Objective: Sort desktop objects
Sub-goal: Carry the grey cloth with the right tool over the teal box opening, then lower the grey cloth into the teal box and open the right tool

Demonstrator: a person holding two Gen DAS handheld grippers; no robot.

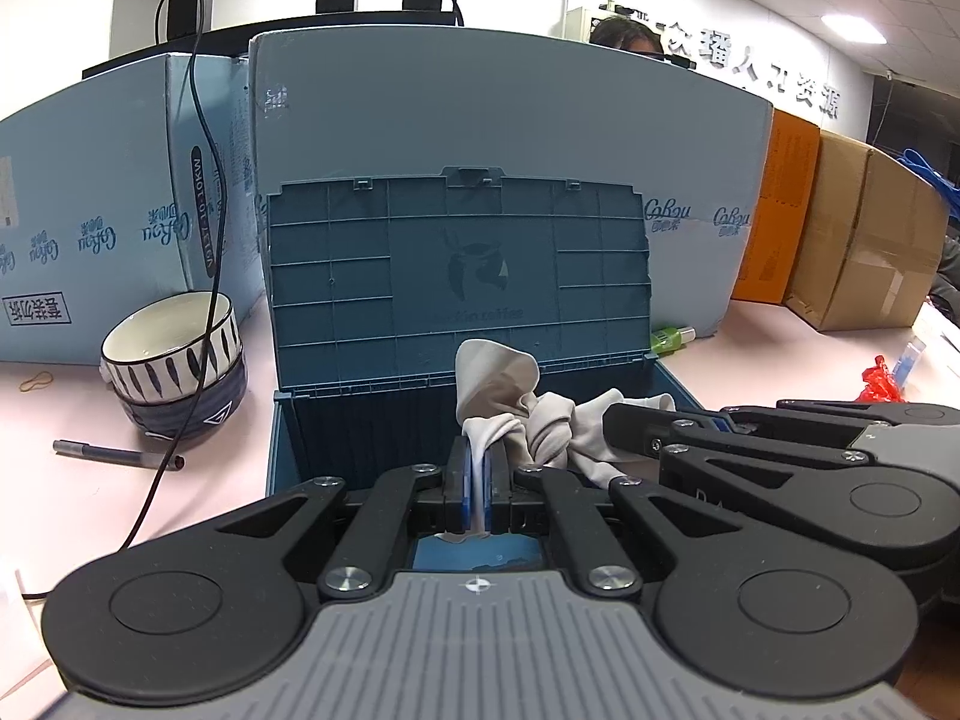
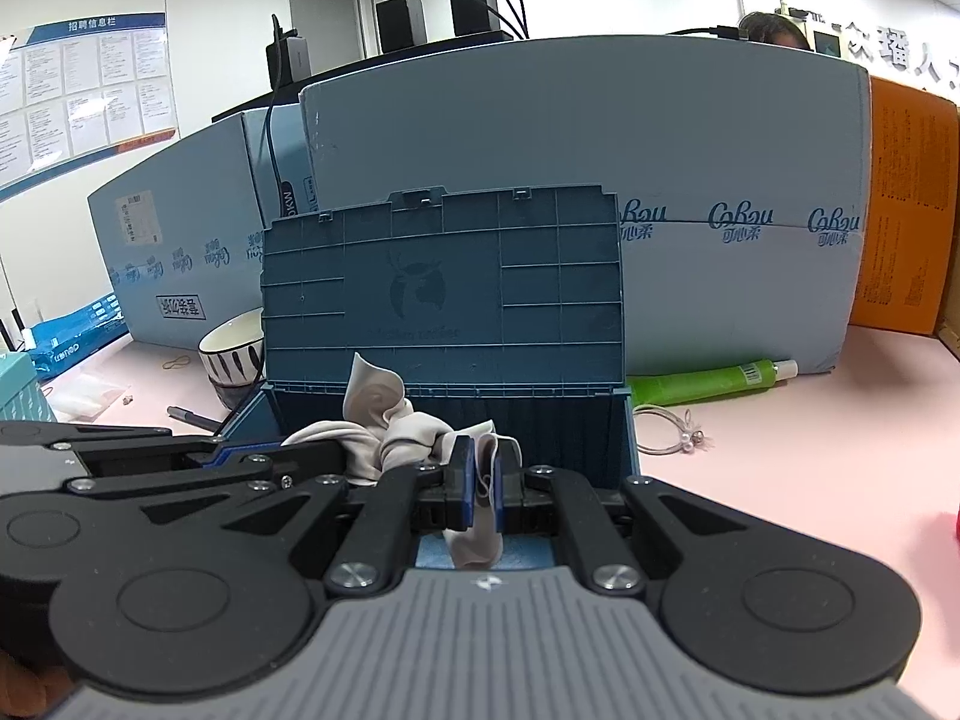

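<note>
A pale pink bench (image 2: 780, 510) carries an open blue storage box (image 2: 444, 300), stacked bowls (image 1: 174, 372), a pen (image 1: 114, 454), a rubber band (image 1: 37, 383), a green tube (image 2: 708, 384), a pearl bracelet (image 2: 672, 438) and cardboard cartons (image 1: 510, 120) along the back.

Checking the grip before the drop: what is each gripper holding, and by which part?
Both hold the same beige cloth over the open blue box. The left gripper pinches one edge of it; the right gripper pinches another edge.

Cardboard cartons (image 1: 480, 138) and chargers (image 2: 401, 21) stand behind the desk
</note>
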